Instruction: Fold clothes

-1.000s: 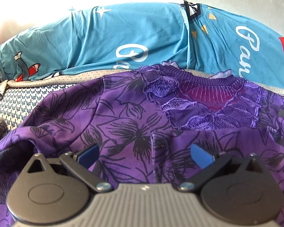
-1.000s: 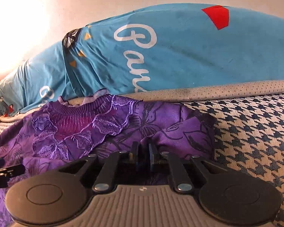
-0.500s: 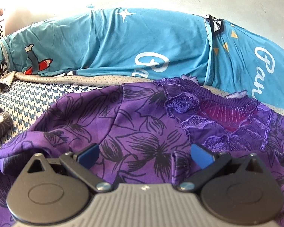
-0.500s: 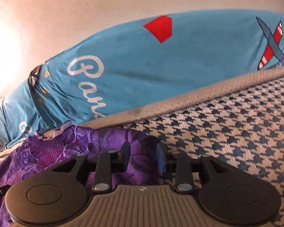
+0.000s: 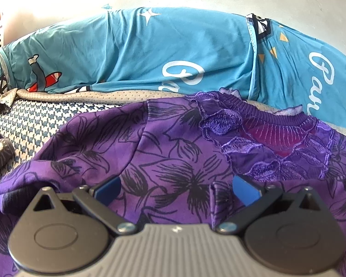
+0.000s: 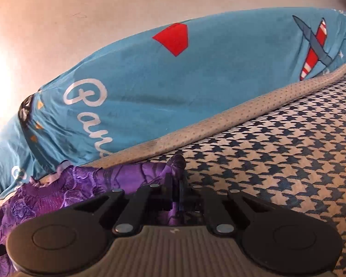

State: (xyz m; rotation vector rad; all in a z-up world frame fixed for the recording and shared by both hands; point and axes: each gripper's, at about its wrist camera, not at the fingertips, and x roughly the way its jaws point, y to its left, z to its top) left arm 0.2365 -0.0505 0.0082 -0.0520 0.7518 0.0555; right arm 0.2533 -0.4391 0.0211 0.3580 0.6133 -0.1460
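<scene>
Purple top [image 5: 177,152]: spread on houndstooth bed [image 6: 288,161], collar at 12 o'clock. Your right gripper [image 6: 175,184]: jaws just closed, pinching its edge; fold may begin. Your left gripper [image 5: 176,185]: jaws wide, empty.

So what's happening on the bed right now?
A person with two handheld grippers is working on a purple floral top spread on the houndstooth cover. The right gripper has just closed on a bunched edge of the top. The left gripper hovers open over the top's front, near the lace neckline. Blue printed pillows lie behind.
</scene>
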